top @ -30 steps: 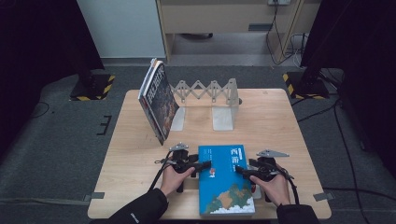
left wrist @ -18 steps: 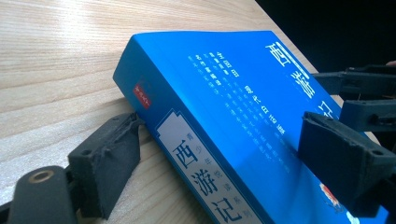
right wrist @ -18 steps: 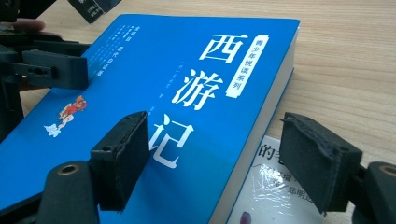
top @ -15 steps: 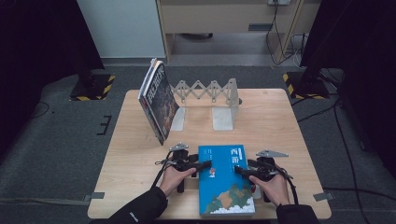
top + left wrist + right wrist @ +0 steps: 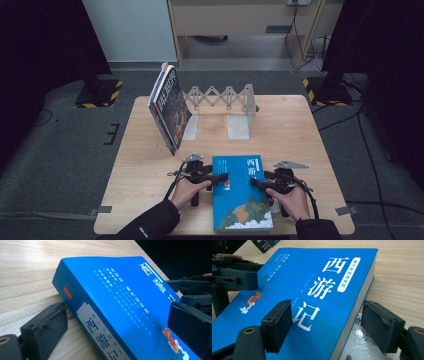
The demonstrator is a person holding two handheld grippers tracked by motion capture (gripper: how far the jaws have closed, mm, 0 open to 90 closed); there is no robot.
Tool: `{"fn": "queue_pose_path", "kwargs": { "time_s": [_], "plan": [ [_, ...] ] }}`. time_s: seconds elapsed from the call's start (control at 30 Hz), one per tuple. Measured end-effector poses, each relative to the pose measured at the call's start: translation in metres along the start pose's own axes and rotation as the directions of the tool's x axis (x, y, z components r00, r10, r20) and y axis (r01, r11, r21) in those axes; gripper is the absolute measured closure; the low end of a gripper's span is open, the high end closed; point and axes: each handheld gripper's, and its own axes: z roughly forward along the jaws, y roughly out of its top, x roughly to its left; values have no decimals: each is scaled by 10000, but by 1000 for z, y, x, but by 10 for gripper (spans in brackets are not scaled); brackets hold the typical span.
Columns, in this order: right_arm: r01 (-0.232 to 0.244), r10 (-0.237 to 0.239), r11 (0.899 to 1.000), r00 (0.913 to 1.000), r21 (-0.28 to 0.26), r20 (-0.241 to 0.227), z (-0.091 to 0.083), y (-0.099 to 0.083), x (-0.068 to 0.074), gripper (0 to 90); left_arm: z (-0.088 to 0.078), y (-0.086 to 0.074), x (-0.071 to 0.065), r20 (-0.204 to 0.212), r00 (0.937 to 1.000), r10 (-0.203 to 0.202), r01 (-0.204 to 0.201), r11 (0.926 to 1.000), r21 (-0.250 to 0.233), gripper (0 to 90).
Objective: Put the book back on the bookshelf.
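Note:
A thick blue book (image 5: 242, 195) with a white title lies flat near the table's front edge. My left gripper (image 5: 220, 178) straddles its spine side (image 5: 95, 325): one pad (image 5: 45, 327) sits low against the spine, the other (image 5: 190, 322) rests on the cover. Its jaws have just been opening slightly, with the book between them. My right gripper (image 5: 256, 183) straddles the page edge: one pad (image 5: 278, 323) is on the cover (image 5: 312, 277), the other (image 5: 382, 327) is beside the pages. A white book (image 5: 359, 342) lies under the blue one's right edge.
A dark-covered book (image 5: 170, 107) leans tilted at the left end of a folding metal book rack (image 5: 225, 97) at the back of the wooden table (image 5: 300, 130). The rack's other slots stand free. The table's edges are close beside both hands.

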Motion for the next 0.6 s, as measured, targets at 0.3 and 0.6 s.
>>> {"fn": "queue_pose_path", "kwargs": {
  "time_s": [0.3, 0.6],
  "plan": [
    [-24, 24, 10000, 9999, 6, -144, 2, 0, 1, 256, -3, 1, 1, -181, 9997, -149, 151, 9998, 103, 126],
    [-84, 84, 10000, 9998, 29, -156, 2, -1, 1, 256, -5, 2, 2, 251, 9963, -826, 813, 9955, 491, 209]
  ]
}}
